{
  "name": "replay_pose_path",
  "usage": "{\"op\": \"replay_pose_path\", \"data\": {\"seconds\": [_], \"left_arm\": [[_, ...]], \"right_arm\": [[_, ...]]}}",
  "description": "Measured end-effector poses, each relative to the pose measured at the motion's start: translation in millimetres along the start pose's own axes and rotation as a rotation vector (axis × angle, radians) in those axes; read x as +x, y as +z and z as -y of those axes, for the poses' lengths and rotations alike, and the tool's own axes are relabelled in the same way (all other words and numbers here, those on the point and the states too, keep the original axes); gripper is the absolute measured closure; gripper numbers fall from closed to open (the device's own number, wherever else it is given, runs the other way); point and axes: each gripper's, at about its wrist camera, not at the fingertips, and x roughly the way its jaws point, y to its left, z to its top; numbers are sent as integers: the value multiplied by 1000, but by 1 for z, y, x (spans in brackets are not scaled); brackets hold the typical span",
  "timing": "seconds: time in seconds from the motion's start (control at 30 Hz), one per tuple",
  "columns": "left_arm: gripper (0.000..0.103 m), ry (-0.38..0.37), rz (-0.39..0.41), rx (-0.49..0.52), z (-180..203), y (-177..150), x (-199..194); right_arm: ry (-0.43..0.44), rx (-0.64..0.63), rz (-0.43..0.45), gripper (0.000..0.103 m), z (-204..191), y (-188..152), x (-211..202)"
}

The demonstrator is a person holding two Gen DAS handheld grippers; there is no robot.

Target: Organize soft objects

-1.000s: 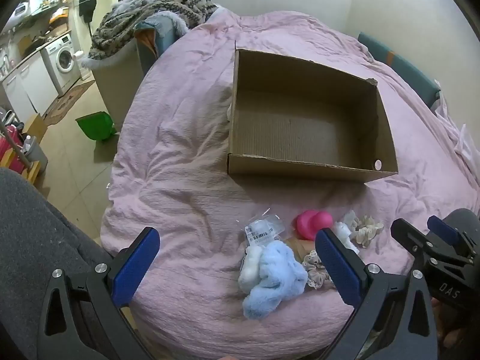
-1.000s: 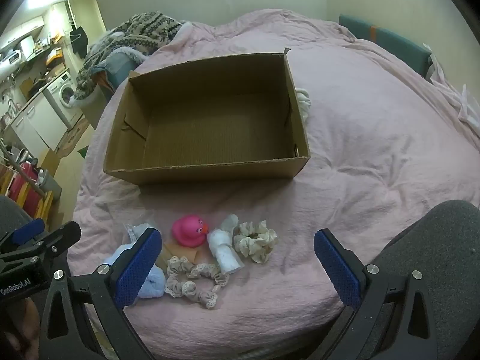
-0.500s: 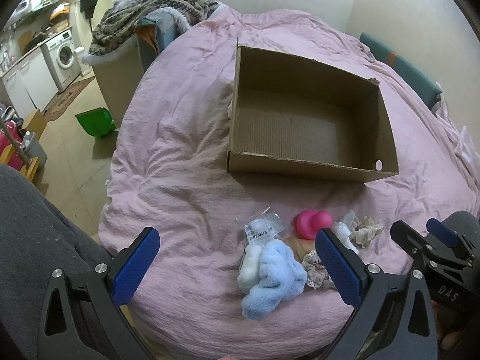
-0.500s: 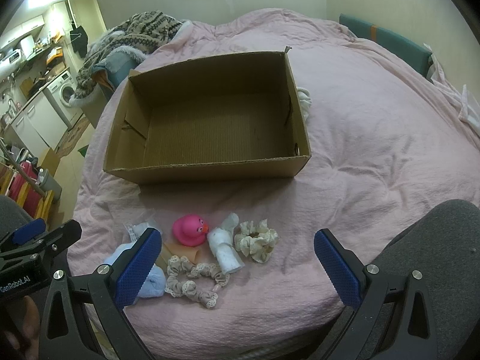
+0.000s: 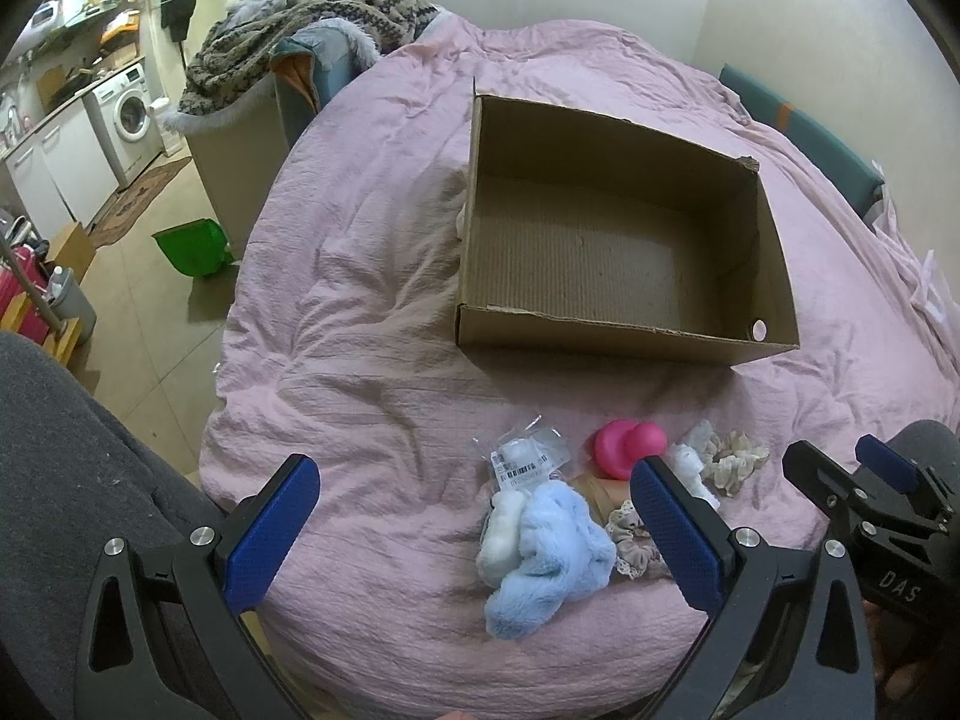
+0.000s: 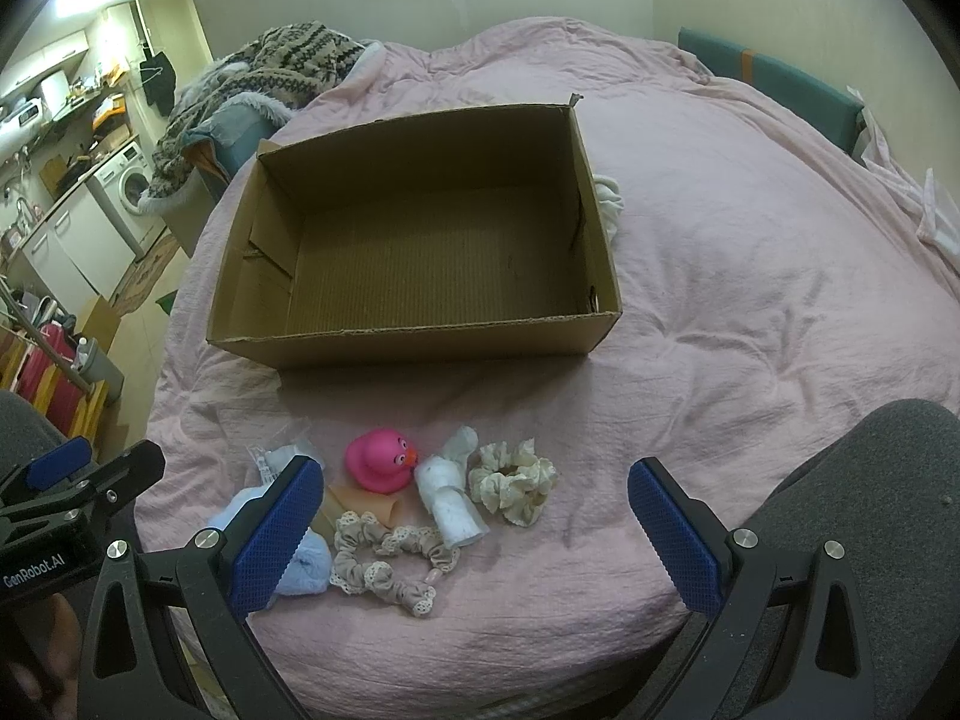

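An empty cardboard box [image 5: 624,336] [image 6: 420,342] sits on the pink bed. In front of it lies a cluster of soft items: a fluffy blue-and-white piece [image 5: 540,546] [image 6: 306,564], a clear packet [image 5: 528,456], a pink rubber duck [image 5: 627,447] [image 6: 381,459], a white roll [image 6: 450,495], a cream scrunchie [image 6: 513,477] [image 5: 735,459] and a beige lace scrunchie [image 6: 384,561]. My left gripper [image 5: 474,537] is open and empty, just above the blue piece. My right gripper [image 6: 474,531] is open and empty, over the scrunchies.
The pink duvet [image 6: 750,276] covers the bed. A patterned blanket heap [image 5: 300,30] lies at the far left corner. The floor to the left holds a green bin [image 5: 192,246] and a washing machine [image 5: 129,114]. My grey-clad knees flank the bed's near edge.
The left gripper has drifted slightly, so the view shifts a little. The objects lie as before and both grippers stay open.
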Motion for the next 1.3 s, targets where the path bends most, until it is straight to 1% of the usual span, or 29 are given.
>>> {"op": "replay_pose_path", "data": {"seconds": [1.3], "left_arm": [[0, 0, -7, -3, -3, 1, 2]], "right_arm": [[-6, 2, -5, 0, 0, -2, 2]]}}
